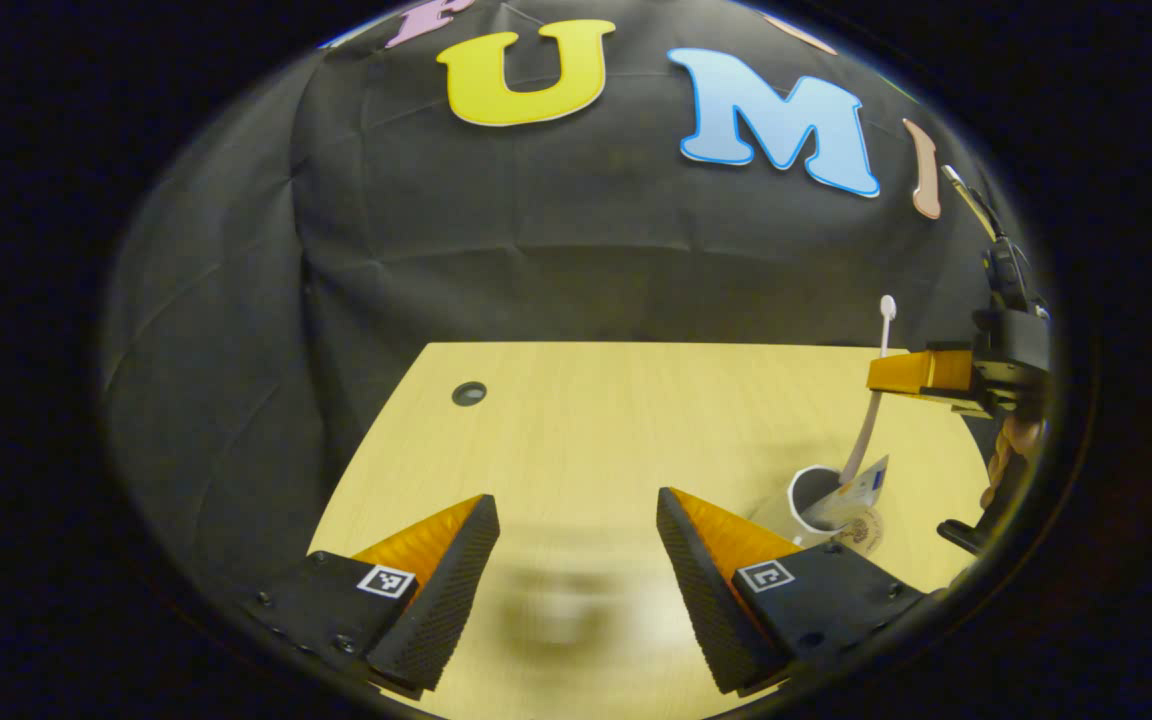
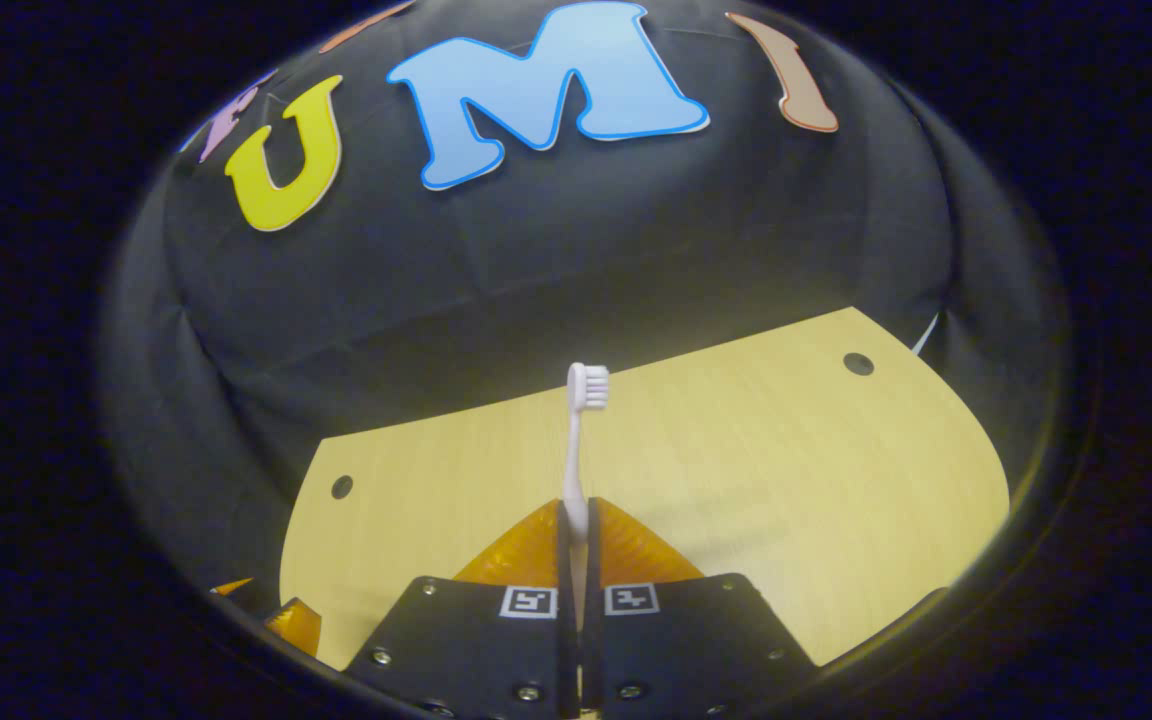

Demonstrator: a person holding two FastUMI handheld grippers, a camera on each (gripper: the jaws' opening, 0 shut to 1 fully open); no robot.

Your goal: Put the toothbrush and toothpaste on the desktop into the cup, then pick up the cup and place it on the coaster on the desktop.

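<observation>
Right gripper (image 2: pixel 576 520): clenched on the toothbrush (image 2: pixel 579 440), both fingers pressed against the handle low down, so the long upper part stands free above them. Seen from the left gripper view, it hangs over the far right of the bench (image 1: pixel 586 420), above the cup (image 1: pixel 808 500).

Toothbrush axis: long axis close to upright, slightly tilted in the left gripper view; bristle head up, handle end down into the mouth of the cup.

Why held so: gripping the handle with the head up lets the lower end lead into the cup's opening; the near-vertical pose suits a narrow mouth. The step in hand looks like lowering or releasing the toothbrush into the cup.

Toothpaste (image 1: pixel 861 490): a flat tube already leaning in the cup beside the toothbrush, its crimped end sticking up and out to the right.

Cup: white, standing on the bench, mouth up.

Coaster (image 1: pixel 864 530): a round patterned disc just beside the cup's base on the right; whether they touch cannot be told.

Left gripper (image 1: pixel 576 560): released, fingers spread wide and holding nothing, low over the bare bench to the left of the cup.

Judgement: the cup's move to the coaster is not yet done.
</observation>
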